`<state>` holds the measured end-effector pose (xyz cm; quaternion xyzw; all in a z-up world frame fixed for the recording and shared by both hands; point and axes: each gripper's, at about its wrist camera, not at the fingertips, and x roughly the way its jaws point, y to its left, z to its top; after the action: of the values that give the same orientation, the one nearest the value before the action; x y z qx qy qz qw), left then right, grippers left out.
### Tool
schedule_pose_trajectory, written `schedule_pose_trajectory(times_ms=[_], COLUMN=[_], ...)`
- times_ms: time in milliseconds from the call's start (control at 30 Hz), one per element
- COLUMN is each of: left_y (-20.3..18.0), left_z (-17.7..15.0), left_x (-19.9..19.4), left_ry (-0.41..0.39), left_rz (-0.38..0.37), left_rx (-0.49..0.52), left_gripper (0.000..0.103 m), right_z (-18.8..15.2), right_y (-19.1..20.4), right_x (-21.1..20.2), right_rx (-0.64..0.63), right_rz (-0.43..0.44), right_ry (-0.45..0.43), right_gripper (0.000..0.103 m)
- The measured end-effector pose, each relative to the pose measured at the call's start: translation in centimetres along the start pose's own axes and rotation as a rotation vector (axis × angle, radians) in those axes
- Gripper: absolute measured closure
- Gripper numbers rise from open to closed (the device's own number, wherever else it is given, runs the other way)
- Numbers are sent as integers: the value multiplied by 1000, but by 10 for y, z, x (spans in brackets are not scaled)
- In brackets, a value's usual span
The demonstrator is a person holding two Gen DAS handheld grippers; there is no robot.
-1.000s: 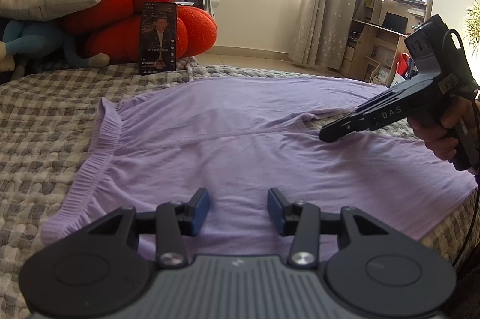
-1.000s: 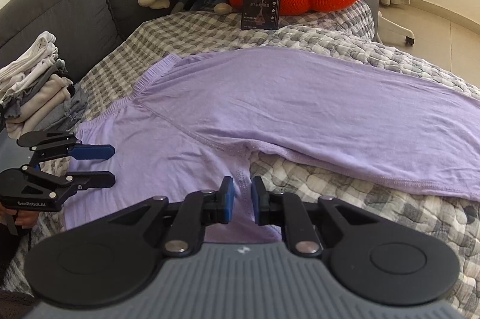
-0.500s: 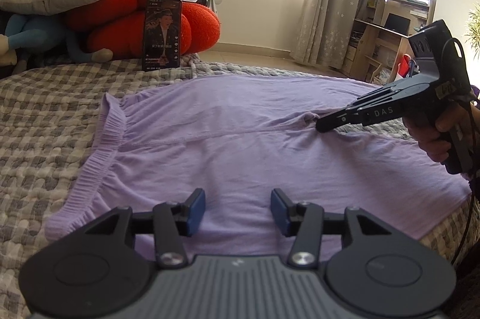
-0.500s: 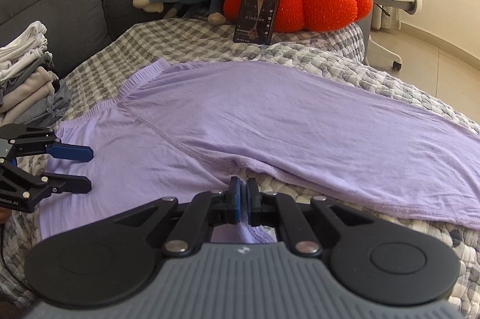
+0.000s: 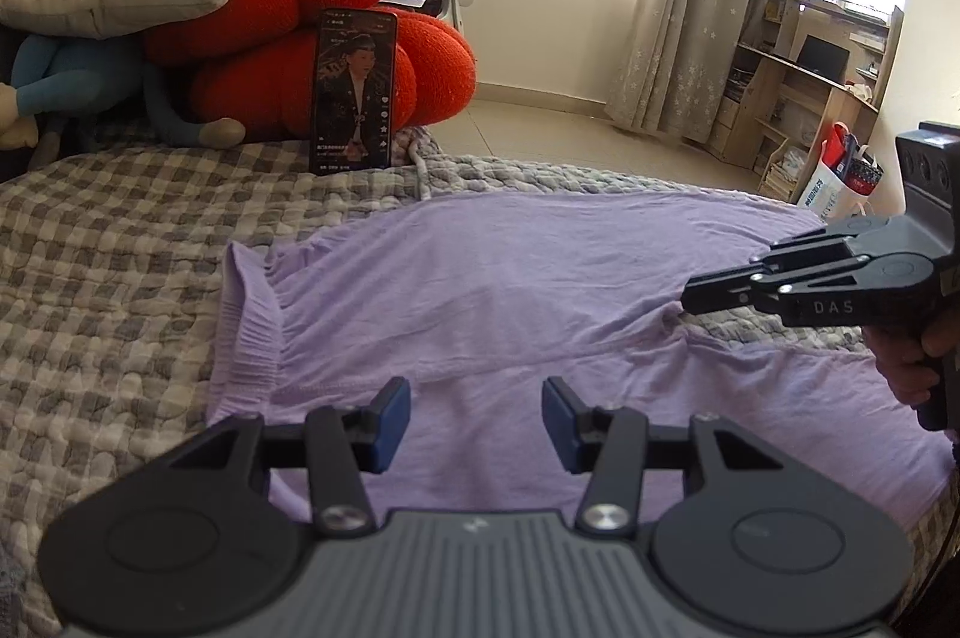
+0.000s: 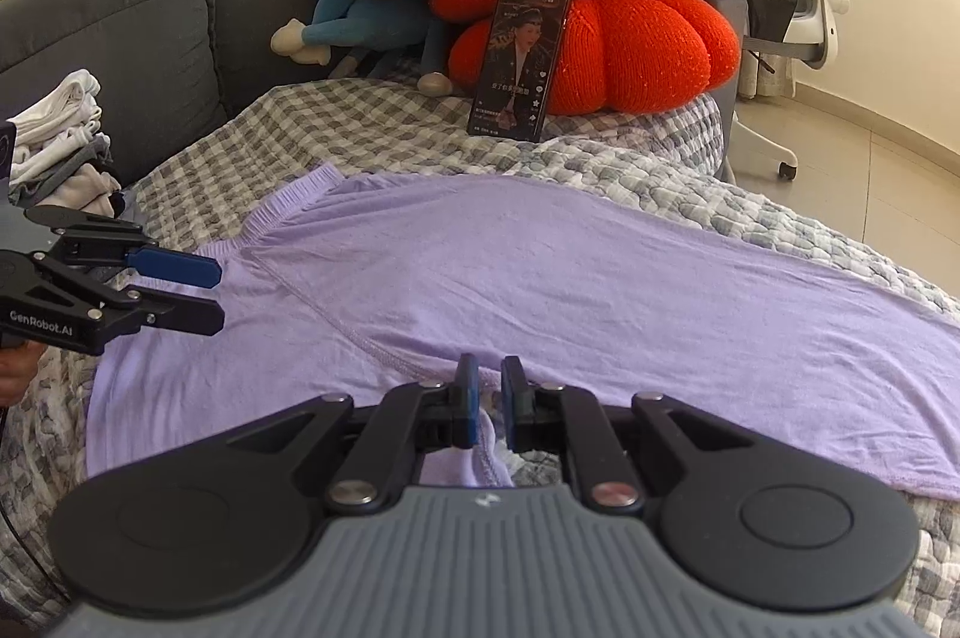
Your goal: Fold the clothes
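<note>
The purple trousers (image 6: 540, 278) stretch left-to-right across the frame; the right claw (image 6: 486, 401), nearly closed, straddles their crotch fabric, while the left claw (image 5: 476, 425) hovers wide over the waist end.

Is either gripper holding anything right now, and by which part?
The right gripper sits at the crotch of the purple trousers with a small gap; a grip cannot be told. The left gripper is open, holding nothing.
</note>
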<state>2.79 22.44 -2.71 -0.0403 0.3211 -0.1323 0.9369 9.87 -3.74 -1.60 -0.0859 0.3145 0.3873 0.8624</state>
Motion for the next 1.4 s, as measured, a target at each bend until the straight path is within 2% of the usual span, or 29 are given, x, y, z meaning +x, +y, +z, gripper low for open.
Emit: schedule_pose_trajectory(times_ms=[167,233,367,400,500,700,833,1000,1167,1400], left_y=[37,47,56,55,53,50,53,59,68,79], left_z=[0,-4,-5,-3,5,26,38,48,54,56], left_x=[24,22,14,12,6,5,16,34,46,58], left_ry=[32,12,-7,-5,8,19,29,57,60,41], left_rz=[101,109,120,138,186,225,260,291,320,348], left_rx=[-106,-138,-191,-191,-181,-165,-164,-189,-206,-234], left_gripper=[54,62,63,62,50,45,44,44,45,48], right_z=[2,1,-1,-2,-6,-13,-14,-8,7,25], right_y=[-1,-2,-8,-10,-13,-16,-18,-14,-18,-51], right_x=[6,7,14,15,19,22,18,9,2,19], right_rx=[10,11,28,30,35,42,57,34,-4,-72], right_rz=[4,1,-18,-24,-33,-29,-29,-48,-6,-83], right_ry=[-22,-27,-31,-32,-31,-52,-65,-36,7,29], right_gripper=[88,88,83,82,78,69,66,65,62,60])
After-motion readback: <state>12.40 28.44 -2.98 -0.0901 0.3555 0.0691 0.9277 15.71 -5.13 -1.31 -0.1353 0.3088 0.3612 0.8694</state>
